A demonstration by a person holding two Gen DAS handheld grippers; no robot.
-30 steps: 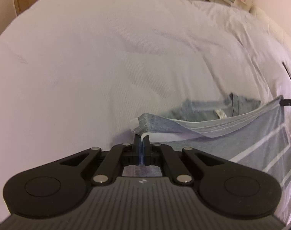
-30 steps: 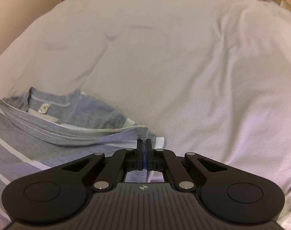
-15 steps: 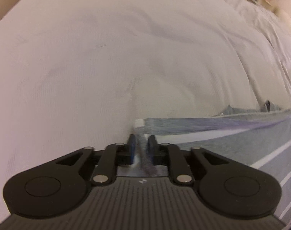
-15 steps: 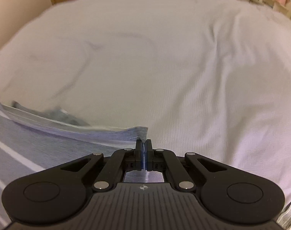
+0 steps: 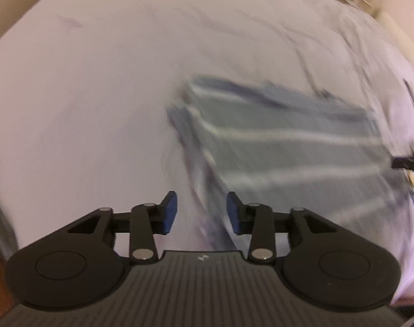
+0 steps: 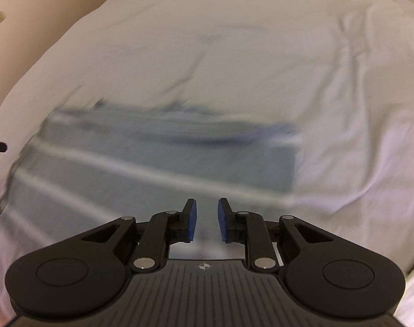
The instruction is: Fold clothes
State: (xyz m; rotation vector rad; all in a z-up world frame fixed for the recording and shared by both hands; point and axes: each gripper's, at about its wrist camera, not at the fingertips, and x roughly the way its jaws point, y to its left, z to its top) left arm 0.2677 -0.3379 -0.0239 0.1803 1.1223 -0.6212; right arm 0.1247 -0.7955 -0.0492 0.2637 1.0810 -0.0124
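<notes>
Now the striped shirt [image 6: 158, 169] lies ahead of both opening claws.

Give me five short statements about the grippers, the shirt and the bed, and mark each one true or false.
1. The striped shirt lies on the white bed sheet. True.
2. The left gripper pinches the shirt. False: its jaws are opening, and the pads grip nothing.
3. The right gripper is clamped shut. False: there is a gap between its blue pads.
4. The shirt is grey-blue with pale stripes. True.
5. The shirt hangs in the air. False: it rests flat on the sheet.
</notes>
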